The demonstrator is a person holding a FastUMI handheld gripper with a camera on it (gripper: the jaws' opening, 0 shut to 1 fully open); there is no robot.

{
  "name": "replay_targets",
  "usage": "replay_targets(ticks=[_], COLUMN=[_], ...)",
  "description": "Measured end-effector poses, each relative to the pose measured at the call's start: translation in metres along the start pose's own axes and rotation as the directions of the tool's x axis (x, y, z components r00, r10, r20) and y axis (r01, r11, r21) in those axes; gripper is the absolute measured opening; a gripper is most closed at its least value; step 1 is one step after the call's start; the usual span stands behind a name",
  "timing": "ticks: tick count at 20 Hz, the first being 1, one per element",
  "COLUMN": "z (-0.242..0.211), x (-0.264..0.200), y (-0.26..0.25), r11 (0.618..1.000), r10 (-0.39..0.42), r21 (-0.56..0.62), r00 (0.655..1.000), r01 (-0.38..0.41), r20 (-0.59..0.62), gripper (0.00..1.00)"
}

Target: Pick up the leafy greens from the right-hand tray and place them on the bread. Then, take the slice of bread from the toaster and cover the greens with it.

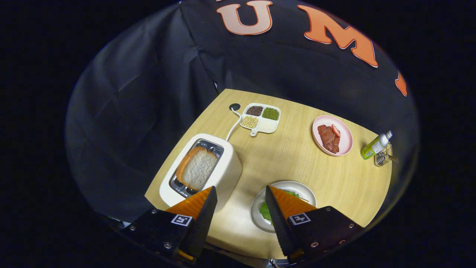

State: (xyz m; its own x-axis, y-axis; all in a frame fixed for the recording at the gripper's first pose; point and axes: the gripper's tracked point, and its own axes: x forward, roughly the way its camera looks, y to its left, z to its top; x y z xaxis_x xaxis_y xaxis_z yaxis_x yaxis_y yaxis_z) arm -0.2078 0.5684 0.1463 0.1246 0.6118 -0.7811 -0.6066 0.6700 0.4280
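Bread (197, 168) in toaster (223, 175) (gripper (240, 193) agape).

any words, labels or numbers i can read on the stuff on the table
green plastic bottle: label print too small to read
square tags on the open claw, hovering between the white toaster and the white round plate: coded patterns, no words
nothing else bears text

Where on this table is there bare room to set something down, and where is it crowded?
The widest bare patch of table lies between the toaster, divided dish, pink plate and white plate. Another runs from the white plate toward the bottle. It is crowded at the bottle and wire holder. The open fingers hold nothing.
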Motion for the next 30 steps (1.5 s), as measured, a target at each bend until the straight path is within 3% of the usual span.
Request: replay_targets(ticks=[10,14,18,20,23,30], z=[0.020,0.019,0.006,0.001,-0.004,0.010], x=[0.037,0.053,0.068,0.071,0.075,0.055], y=[0.080,0.081,0.065,0.061,0.066,0.064], r11=[0.998,0.997,0.991,0.989,0.987,0.975], r10=[0.009,-0.035,-0.111,-0.114,-0.071,0.044], r21=[0.061,0.060,0.040,0.059,0.116,0.221], r00=[0.990,0.980,0.963,0.959,0.956,0.973], r01=[0.000,0.047,0.125,0.134,0.108,0.007], r20=[-0.139,-0.194,-0.248,-0.259,-0.283,-0.226], gripper=[0.79,0.74,0.64,0.54,0.23,0.10])
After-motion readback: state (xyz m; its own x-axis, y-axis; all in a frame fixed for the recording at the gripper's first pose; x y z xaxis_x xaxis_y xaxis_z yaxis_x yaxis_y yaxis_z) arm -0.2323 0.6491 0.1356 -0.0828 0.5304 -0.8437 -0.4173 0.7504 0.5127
